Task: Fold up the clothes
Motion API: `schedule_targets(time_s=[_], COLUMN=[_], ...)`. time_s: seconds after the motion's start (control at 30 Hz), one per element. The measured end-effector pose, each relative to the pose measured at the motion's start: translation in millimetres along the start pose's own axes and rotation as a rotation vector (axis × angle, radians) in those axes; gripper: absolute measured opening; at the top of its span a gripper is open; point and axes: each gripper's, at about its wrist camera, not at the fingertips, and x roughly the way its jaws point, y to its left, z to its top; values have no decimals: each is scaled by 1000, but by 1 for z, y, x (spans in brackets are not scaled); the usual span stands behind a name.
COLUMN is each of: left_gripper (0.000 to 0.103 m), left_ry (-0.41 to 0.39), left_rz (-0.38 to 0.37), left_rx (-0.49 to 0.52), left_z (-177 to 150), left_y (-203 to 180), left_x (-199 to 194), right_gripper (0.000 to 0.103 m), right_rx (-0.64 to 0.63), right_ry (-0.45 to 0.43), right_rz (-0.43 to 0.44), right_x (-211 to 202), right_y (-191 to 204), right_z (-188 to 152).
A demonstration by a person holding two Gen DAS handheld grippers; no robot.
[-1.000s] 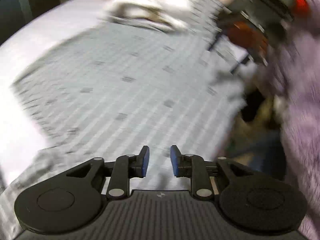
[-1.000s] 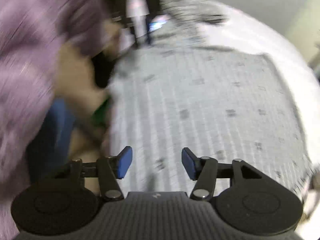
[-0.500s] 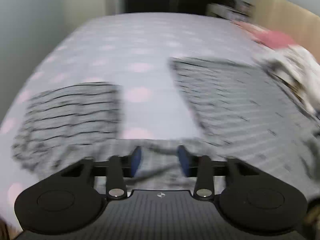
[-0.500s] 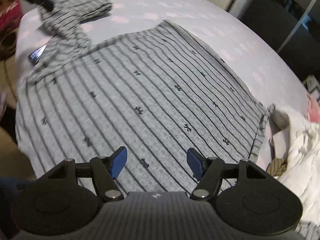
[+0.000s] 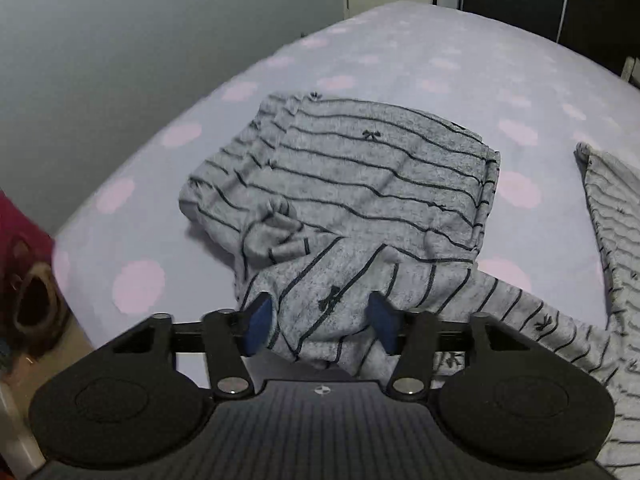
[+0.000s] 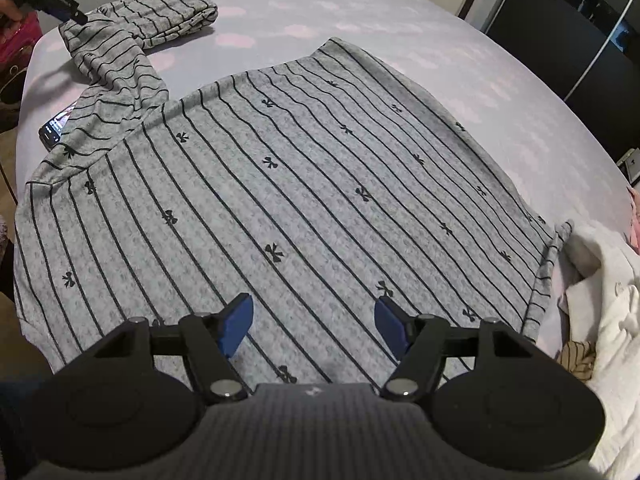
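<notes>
Both views are dim, lit by soft, cool indoor light that leaves a slight violet cast on the bedsheet [image 5: 400,52]. Shadows are weak and diffuse: a soft one lies under the crumpled sleeve [image 5: 340,280] in the left wrist view, and a faint grey one near the phone [image 6: 54,128] at far left in the right wrist view. No glare shows. Fisheye distortion bows the bed edges and darkens the corners. The striped shirt [image 6: 280,200] is fairly sharp; the far left edge of the left wrist view is smeared, and fine grain covers the fabric.
</notes>
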Motion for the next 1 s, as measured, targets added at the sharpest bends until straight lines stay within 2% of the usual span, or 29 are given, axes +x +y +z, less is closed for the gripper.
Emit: schedule_targets(time_s=[0.03,0.13,0.2,0.3,0.37,0.5,0.57,0.83,0.9,1.0], left_gripper=[17,0,0,0,0,0,0,2,12,38], left_ry=[2,-11,-52,-124,-192,-340,-366,-264,-238,-189], left_rz=[-10,-45,-96,-221,-307,-408,-394,-261,-232,-192], left_rx=[-13,-33,-33,-34,0,97,107,32,6,-22], left_z=[0,1,4,9,12,19,22,29,29,26], left_y=[1,2,-4,-18,-35,-68,-76,-51,-40,-25], left_x=[-1,-13,-30,-76,-113,-174,-181,-135,-123,-98], right_gripper=[70,70,70,70,70,70,70,71,71,71], right_rx=[-2,-9,-20,-44,-59,-77,-84,-118,-126,-137], right_ry=[1,-1,-11,-30,-37,-41,-48,-62,-62,-61], right_rz=[3,13,17,17,17,20,21,20,20,19], right_x=[2,6,5,3,2,2,0,-3,-2,-1], right_y=[1,3,6,10,13,18,20,26,27,29], right_z=[2,7,12,18,21,25,26,27,27,26])
